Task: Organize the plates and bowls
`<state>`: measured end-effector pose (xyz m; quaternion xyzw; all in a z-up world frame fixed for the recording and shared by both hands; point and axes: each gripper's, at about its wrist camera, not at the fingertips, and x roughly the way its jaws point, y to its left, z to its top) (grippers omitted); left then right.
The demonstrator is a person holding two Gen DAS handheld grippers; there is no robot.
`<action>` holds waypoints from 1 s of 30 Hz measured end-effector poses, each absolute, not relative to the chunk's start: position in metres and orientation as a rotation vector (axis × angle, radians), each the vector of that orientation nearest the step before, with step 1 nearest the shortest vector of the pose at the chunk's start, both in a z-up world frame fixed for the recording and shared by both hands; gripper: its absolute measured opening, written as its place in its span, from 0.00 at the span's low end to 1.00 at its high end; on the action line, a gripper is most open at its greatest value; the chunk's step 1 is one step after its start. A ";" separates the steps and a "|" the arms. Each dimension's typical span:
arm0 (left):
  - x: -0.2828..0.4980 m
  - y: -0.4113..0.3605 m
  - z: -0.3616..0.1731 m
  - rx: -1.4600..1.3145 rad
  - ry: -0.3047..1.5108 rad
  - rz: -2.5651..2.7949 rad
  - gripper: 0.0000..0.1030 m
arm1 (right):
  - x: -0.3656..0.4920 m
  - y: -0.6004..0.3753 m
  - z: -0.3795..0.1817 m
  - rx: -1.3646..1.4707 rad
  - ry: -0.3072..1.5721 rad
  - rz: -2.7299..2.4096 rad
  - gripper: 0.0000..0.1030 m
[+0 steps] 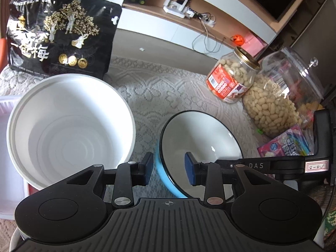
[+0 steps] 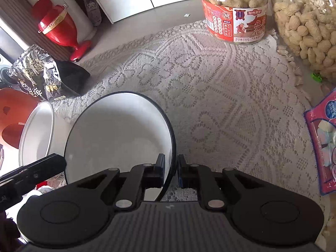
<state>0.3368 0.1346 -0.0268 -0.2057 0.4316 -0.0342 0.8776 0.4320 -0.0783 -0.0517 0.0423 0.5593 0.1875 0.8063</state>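
Observation:
A blue bowl [image 1: 199,140] with a black rim and white inside sits on the lace cloth, just right of a large white plastic bowl [image 1: 71,126]. My left gripper [image 1: 169,169] straddles the blue bowl's near-left wall. Its outer pad lies against the blue outside and its inner pad is inside the bowl, holding it. In the right wrist view my right gripper [image 2: 171,169] is shut on the opposite rim of the same blue bowl [image 2: 117,130]. The white bowl [image 2: 37,134] stands beyond it at the left. Whether the blue bowl's base touches the cloth is hidden.
A black snack bag [image 1: 61,35] stands behind the white bowl, and a white tray [image 1: 8,147] lies left of it. A peanut jar [image 1: 233,77], a clear peanut container [image 1: 279,98] and a pink candy packet [image 1: 287,145] crowd the right. A red vase [image 2: 58,27] stands beyond the lace cloth [image 2: 220,105].

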 end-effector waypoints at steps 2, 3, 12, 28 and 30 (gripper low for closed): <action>0.341 0.127 -0.033 -0.403 0.933 -0.075 0.35 | 0.430 -0.078 -0.052 0.081 1.184 0.407 0.13; 0.344 0.124 -0.036 -0.391 0.950 -0.075 0.35 | 0.430 -0.078 -0.052 0.086 1.181 0.410 0.13; 0.380 0.092 -0.048 -0.210 1.029 0.003 0.38 | 0.438 -0.086 -0.067 0.124 1.186 0.473 0.15; 0.404 0.054 -0.054 -0.176 1.087 -0.098 0.44 | 0.439 -0.135 -0.060 0.147 1.134 0.493 0.18; 0.410 0.055 -0.056 -0.183 1.094 -0.098 0.44 | 0.440 -0.139 -0.063 0.179 1.139 0.504 0.19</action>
